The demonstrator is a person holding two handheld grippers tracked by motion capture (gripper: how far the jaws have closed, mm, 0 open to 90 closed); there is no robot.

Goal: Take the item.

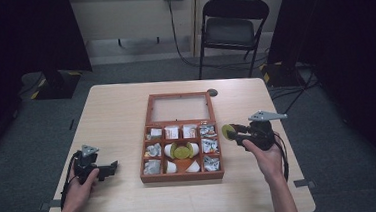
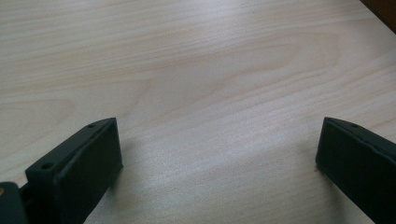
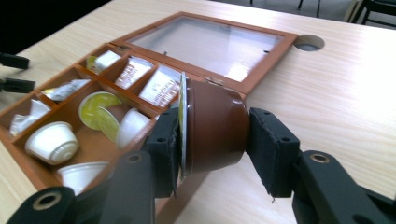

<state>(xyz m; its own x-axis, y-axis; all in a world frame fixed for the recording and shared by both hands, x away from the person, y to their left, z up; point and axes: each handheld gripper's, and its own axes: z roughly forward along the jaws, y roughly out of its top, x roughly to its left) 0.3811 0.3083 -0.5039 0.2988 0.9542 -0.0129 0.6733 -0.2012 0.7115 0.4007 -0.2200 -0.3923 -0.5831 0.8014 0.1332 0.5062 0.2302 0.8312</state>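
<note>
idle work for the left gripper [image 1: 111, 168] at lower left of the high view, jaws spread over bare table [image 2: 196, 70]. right of the wooden box [image 1: 182, 176], the right gripper [image 3: 212, 140] pinches a brown capsule [image 3: 212, 128] lid-to-base, ready for its compartment; its axis lies sideways, yellow lid toward the box.

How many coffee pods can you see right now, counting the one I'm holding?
5. A brown pod sits clamped in the right gripper. Four lie in the wooden box: one yellow-lidded, one beside it, two white nearer. Others may be hidden.
</note>
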